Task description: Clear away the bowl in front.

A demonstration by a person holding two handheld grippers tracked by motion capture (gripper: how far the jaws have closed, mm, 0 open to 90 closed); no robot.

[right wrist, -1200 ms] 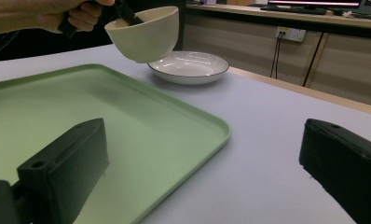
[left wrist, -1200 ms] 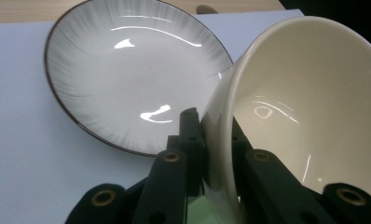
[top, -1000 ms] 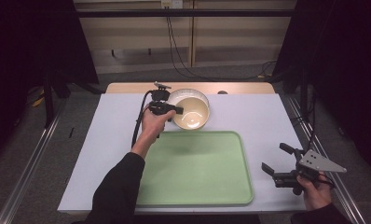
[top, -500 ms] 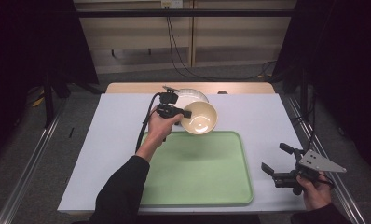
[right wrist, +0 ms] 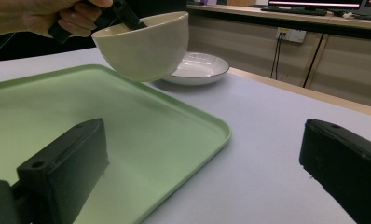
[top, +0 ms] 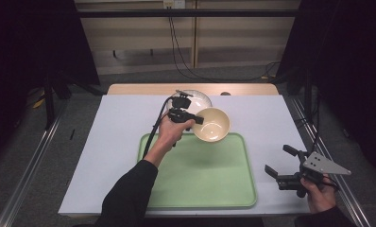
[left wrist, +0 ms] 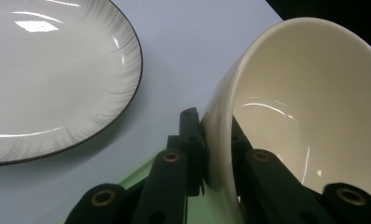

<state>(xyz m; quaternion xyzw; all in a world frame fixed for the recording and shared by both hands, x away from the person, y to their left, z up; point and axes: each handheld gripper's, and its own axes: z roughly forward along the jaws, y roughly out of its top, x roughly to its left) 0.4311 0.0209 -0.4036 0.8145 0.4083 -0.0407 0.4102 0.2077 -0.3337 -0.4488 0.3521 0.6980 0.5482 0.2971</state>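
1. Nearest, at the right edge of the surface (top: 106, 156), the right gripper (top: 290, 166) rests in the person's hand with its jaws spread wide and nothing between them; the right gripper view looks out between the two jaws across bare surface.
2. The green tray (top: 200, 189) lies in the near middle of the surface, with nothing on it.
3. Above the tray's far edge, the left gripper (top: 195, 120) holds the cream bowl (top: 212, 125) in the air. Its jaws are clenched on the bowl's rim, one inside and one outside the wall, as the left gripper view shows (left wrist: 286, 107). The bowl tilts, its opening turned somewhat toward the near side.
4. The bowl looks like glazed ceramic: stiff, smooth and probably slippery, fairly heavy for a hold at a single point on the rim, and breakable if dropped. A rim pinch is the natural hold, but the weight hangs off to one side, so it may swing or slip; lowering it slowly and flat seems wise.
5. Farthest, the white plate (top: 200, 98) with a dark rim sits on the surface just beyond the bowl.
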